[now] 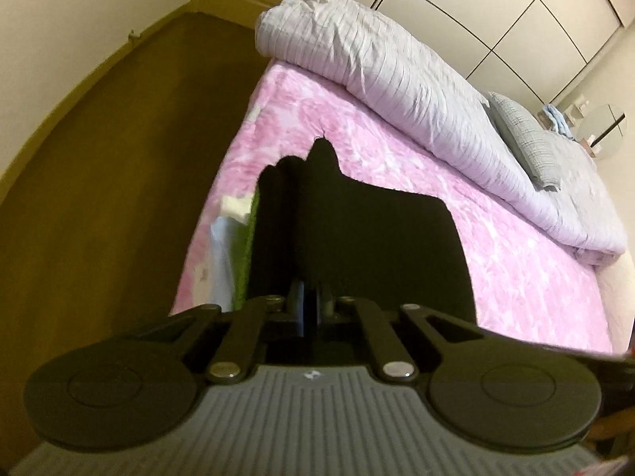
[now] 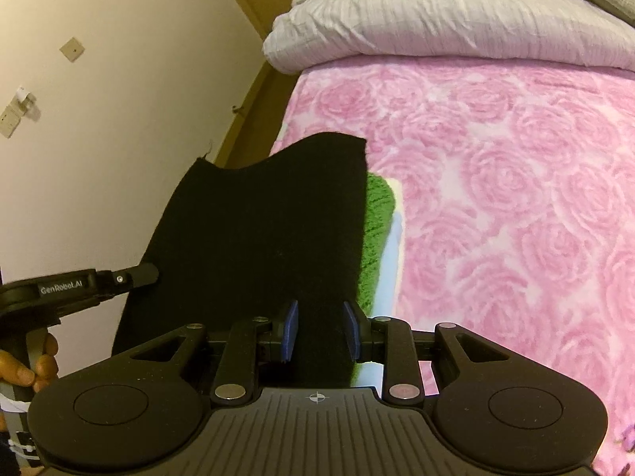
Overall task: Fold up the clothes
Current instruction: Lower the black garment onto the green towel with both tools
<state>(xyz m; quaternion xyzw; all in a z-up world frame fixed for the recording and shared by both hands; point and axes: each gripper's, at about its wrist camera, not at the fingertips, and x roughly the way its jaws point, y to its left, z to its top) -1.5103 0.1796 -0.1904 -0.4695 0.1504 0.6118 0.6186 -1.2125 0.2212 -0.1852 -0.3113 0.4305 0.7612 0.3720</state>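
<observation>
Gripping black cloth (image 2: 262, 230), left hand-held gripper (image 1: 311, 301)

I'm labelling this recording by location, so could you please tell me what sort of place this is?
Most likely a home bedroom. A bed with a pink rose-patterned blanket carries a rolled pale quilt and a pillow, and tall wardrobe-style panels line the wall behind it.

Pink bed (image 2: 496, 182) bears duvet (image 2: 436, 12), clothes (image 2: 377, 214).
</observation>
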